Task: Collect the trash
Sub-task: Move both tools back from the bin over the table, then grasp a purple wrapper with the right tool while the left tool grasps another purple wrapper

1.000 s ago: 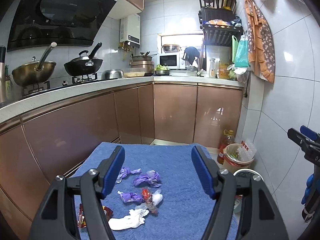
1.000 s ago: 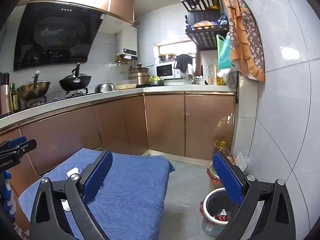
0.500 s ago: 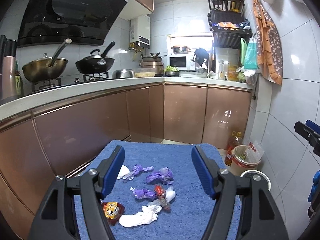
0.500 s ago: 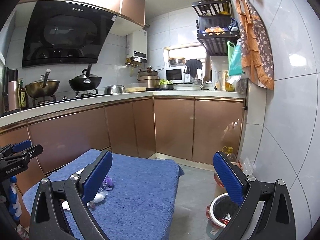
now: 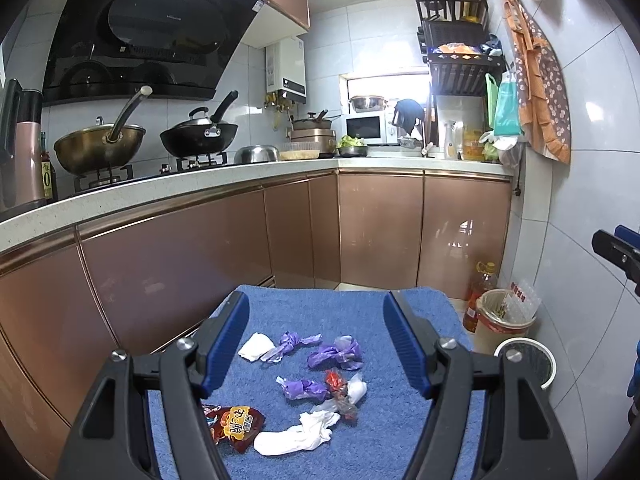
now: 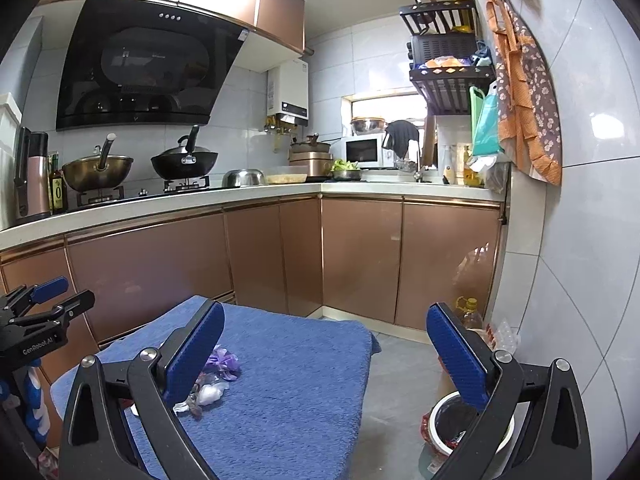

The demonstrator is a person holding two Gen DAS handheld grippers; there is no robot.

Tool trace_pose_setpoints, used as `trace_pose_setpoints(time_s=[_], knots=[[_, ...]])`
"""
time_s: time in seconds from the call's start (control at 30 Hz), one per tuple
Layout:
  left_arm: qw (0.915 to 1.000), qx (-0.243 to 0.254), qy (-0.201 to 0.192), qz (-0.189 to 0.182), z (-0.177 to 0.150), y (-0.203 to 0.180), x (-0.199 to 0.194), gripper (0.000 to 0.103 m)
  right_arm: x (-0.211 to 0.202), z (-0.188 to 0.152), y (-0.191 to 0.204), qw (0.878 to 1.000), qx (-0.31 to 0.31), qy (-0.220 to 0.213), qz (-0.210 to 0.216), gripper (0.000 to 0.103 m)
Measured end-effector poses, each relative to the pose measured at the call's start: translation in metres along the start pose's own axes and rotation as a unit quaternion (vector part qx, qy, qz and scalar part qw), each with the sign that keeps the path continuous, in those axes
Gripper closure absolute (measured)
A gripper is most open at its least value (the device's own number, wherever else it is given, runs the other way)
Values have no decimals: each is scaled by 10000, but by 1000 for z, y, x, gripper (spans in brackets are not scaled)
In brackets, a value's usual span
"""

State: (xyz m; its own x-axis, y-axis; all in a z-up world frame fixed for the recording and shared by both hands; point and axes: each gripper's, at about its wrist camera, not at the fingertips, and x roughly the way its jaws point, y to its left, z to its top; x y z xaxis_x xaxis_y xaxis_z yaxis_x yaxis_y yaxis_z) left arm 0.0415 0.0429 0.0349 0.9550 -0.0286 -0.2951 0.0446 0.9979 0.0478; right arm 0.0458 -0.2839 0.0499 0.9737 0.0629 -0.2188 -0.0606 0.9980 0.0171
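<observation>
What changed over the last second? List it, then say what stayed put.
Both cameras drew back a little: the left wrist view now takes in more of the blue cloth, including the white tissue and the whole red snack wrapper; the right wrist view now shows the purple wrappers. Nothing was grasped or released. The left gripper and right gripper stay open and empty, the trash unmoved, the bin in place.

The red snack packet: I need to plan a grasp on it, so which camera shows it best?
The left wrist view. There the red snack packet lies on the blue towel, mostly visible with its printed face up, beside the left finger. In the right wrist view I cannot pick it out; the finger hides that part.
</observation>
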Motion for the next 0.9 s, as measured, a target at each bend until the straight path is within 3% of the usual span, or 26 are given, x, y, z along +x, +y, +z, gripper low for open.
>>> trace_pose_setpoints(time_s=[0.37, 0.6, 0.77, 0.9], knots=[[9997, -29, 259, 28, -10, 13, 31, 35, 27, -3, 11, 9998, -18, 140, 125, 3], [9986, -134, 487, 158, -22, 40, 59, 35, 58, -8, 22, 9989, -51, 363, 274, 3], [9957, -274, 843, 255, -37, 76, 88, 35, 89, -17, 29, 9971, -41, 613, 454, 3], [9894, -426, 1383, -72, -55, 95, 120, 35, 123, -26, 40, 9934, -41, 902, 710, 6]])
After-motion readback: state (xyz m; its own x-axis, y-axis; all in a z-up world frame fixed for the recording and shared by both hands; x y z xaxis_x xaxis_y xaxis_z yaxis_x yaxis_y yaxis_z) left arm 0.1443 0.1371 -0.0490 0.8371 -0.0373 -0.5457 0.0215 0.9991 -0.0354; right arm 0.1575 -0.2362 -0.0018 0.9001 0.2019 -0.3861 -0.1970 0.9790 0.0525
